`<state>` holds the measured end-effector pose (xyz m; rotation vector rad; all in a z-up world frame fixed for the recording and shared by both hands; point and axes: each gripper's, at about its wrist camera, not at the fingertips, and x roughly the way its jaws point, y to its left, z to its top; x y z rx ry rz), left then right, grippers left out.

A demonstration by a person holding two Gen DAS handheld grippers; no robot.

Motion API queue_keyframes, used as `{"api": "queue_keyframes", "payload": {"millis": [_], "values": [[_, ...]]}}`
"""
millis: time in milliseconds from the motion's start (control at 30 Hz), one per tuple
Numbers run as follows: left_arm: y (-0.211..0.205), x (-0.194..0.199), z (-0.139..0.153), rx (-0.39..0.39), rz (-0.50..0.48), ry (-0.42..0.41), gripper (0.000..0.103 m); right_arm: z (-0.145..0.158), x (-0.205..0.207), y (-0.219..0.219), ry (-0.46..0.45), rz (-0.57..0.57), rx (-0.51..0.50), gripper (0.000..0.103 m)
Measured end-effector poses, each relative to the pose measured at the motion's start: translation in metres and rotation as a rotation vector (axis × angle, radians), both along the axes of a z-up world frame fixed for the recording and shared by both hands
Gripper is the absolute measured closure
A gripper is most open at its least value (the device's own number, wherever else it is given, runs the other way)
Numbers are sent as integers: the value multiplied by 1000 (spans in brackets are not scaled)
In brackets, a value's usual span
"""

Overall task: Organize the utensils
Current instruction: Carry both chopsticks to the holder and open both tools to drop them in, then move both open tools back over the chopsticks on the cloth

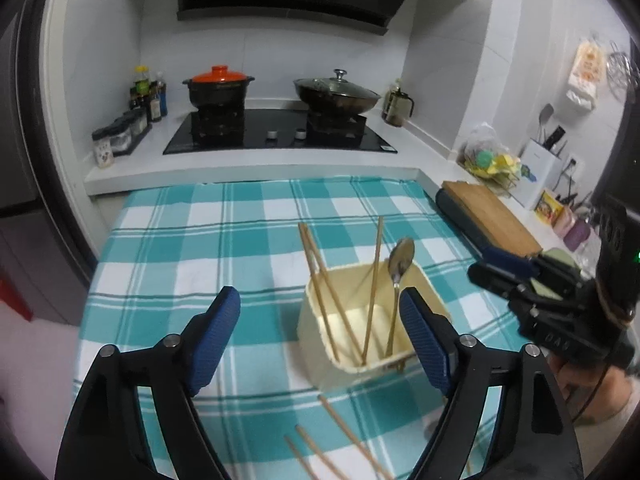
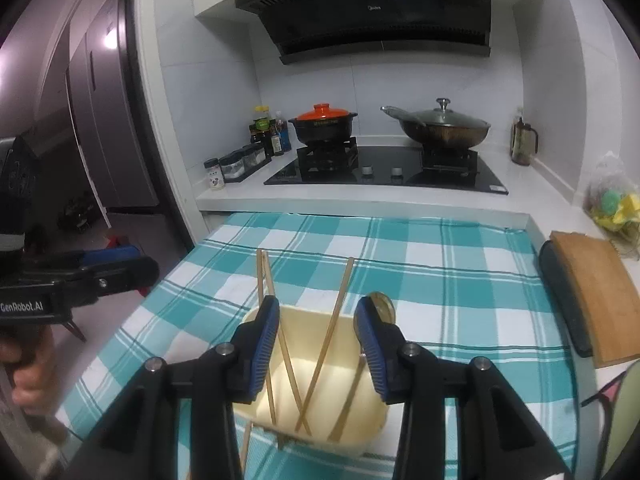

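Observation:
A cream utensil holder (image 1: pixel 320 328) stands on the teal checked cloth (image 1: pixel 200 240). It holds three wooden chopsticks (image 1: pixel 374 280) and a metal spoon (image 1: pixel 400 264), all leaning upright. Loose chopsticks (image 1: pixel 344 436) lie on the cloth in front of the holder. My left gripper (image 1: pixel 320 328) is open and empty, just left of and in front of the holder. My right gripper (image 2: pixel 316 332) is open and empty, above the holder (image 2: pixel 360 404), with the chopsticks (image 2: pixel 336 320) between its fingers. The spoon bowl (image 2: pixel 384 302) peeks behind the right finger. The right gripper also shows in the left wrist view (image 1: pixel 504 268).
A stove (image 1: pixel 280 132) with a clay pot (image 1: pixel 218 86) and a lidded wok (image 1: pixel 336 94) stands behind the table. Spice jars (image 1: pixel 120 136) sit at back left. A wooden cutting board (image 1: pixel 492 216) lies to the right, with a knife block (image 1: pixel 542 168) beyond.

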<state>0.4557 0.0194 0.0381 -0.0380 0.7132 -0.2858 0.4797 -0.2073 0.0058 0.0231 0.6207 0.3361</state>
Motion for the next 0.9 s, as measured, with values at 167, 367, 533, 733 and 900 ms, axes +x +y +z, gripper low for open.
{"api": "queue_keyframes", "payload": {"millis": [167, 367, 533, 733, 900], "values": [[18, -93, -20, 106, -47, 0, 9, 3, -82, -11, 20, 45, -107, 61], [21, -191, -86, 66, -8, 58, 7, -33, -195, -23, 39, 51, -160, 61], [-3, -250, -129, -52, 22, 74, 7, -75, -279, -22, 33, -41, -137, 61], [-42, -297, -139, -39, -18, -3, 7, -111, -341, -15, 8, -133, -92, 61], [-54, -319, -136, -7, -39, -34, 7, -116, -367, -19, 21, -185, -46, 61]]}}
